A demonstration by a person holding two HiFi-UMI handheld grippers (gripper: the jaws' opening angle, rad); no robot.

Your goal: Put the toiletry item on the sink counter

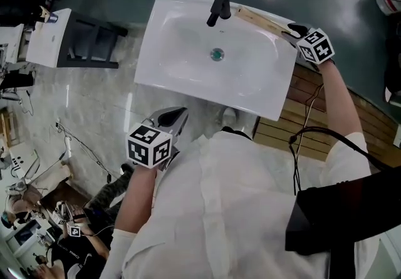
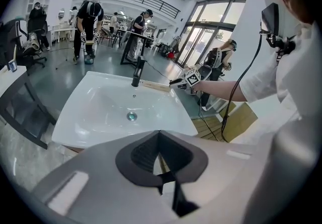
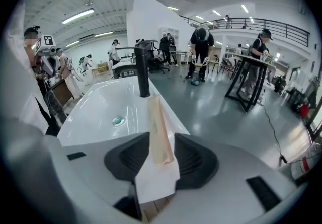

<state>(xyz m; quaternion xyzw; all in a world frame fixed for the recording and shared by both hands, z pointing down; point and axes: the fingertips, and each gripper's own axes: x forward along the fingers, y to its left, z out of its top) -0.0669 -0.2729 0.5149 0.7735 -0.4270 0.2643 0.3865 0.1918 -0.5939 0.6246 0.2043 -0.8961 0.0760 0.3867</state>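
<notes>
The toiletry item (image 1: pixel 260 21), a long flat tan packet, lies along the back rim of the white sink (image 1: pixel 188 86), to the right of the black faucet (image 1: pixel 219 5). My right gripper (image 1: pixel 291 32) is at the sink's far right corner. In the right gripper view the packet's near end (image 3: pixel 159 132) lies between the jaws of the right gripper (image 3: pixel 162 145), which stand apart with a gap on each side. My left gripper (image 1: pixel 178 115) hovers at the sink's near edge, its pads (image 2: pixel 151 155) closed together and holding nothing.
A white cabinet (image 1: pixel 53 36) with a dark frame stands left of the sink. Wooden slats (image 1: pixel 307 115) lie on the floor at the right, with a black cable (image 1: pixel 294 146) trailing over them. Several people (image 2: pixel 88 21) work at tables far behind.
</notes>
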